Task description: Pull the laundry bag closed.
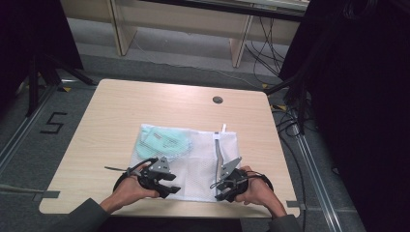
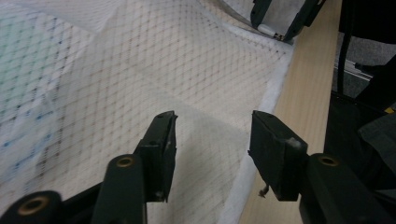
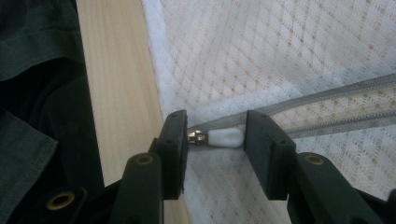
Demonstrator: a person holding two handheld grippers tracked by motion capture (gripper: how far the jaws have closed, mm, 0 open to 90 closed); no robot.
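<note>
while two grippers (image 1: 170,186) (image 1: 223,189) hover, one mesh bag (image 1: 193,166) holds one green packet (image 1: 162,141).

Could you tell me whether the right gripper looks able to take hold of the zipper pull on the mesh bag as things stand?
Probably yes. The zipper pull already lies between the open jaws of the right gripper, with nothing in the way on the mesh bag.

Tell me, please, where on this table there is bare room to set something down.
The table is bare along its far edge beyond the mesh bag, around the round grommet, and in strips left and right of the bag. The near edge is crowded: left gripper and right gripper work there.
</note>
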